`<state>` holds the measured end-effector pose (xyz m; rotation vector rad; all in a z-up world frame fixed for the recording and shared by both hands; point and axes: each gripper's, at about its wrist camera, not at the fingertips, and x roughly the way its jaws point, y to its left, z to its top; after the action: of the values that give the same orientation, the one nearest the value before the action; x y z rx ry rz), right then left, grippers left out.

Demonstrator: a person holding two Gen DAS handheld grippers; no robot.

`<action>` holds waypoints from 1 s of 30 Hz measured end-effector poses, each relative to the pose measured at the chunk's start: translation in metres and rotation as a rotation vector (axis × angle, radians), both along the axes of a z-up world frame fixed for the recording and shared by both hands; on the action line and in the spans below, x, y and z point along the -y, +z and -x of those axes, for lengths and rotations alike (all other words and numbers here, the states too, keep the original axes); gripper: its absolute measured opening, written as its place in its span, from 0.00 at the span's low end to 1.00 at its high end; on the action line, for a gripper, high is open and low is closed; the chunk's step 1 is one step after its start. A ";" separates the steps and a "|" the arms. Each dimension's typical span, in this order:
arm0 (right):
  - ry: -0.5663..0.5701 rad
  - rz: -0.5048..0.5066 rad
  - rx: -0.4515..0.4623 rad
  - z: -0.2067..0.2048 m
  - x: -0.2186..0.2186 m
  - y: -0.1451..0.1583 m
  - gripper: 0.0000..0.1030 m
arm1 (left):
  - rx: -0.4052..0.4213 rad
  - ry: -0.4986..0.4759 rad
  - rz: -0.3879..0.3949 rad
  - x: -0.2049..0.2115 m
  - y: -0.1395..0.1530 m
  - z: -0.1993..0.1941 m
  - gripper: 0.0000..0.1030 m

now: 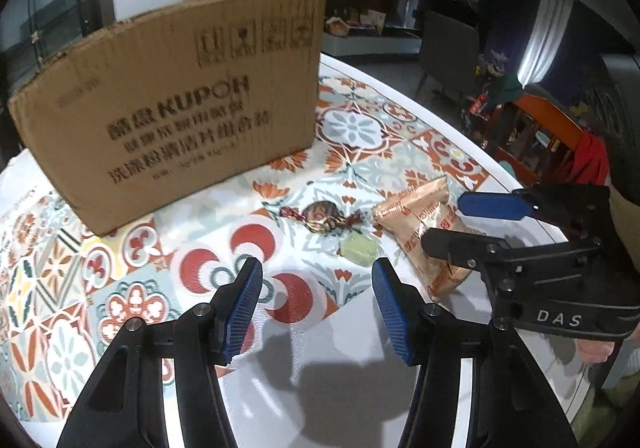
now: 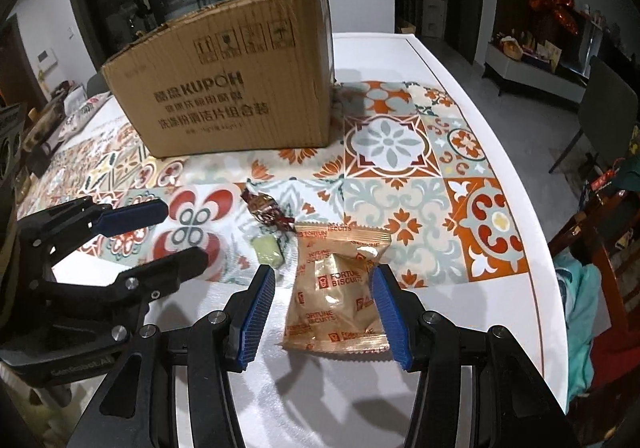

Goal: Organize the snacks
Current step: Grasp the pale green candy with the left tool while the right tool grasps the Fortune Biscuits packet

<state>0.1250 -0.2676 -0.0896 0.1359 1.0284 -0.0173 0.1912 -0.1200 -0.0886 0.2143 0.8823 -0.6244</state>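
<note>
Left gripper hangs over the worktop w/ jaws spread, nothing between them but patterned cloth. Ahead of it & slightly right lies a pale green candy, just beyond that a brown twist-wrapped candy; neither touches the pads. Cardboard box stands further ahead to its left, printed side facing the cam. Right gripper also spread, its blue pads either side of the fortune biscuit packet, which lies flat on the worktop; can't tell if pads touch the wrapper, no pinch visible. Green candy sits just ahead-left of the right gripper, close beside the packet; brown candy a bit beyond. In each wrist view the other gripper shows at the side, jaws apart & empty.
</note>
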 end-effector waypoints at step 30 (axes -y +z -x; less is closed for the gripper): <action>-0.132 -0.131 0.038 0.012 0.047 -0.015 0.39 | -0.033 0.153 -0.001 0.049 -0.031 -0.012 0.41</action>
<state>0.1127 -0.3148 -0.1042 0.3219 0.9813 -0.0675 0.2031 -0.1688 -0.1198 0.1361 0.9215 -0.4863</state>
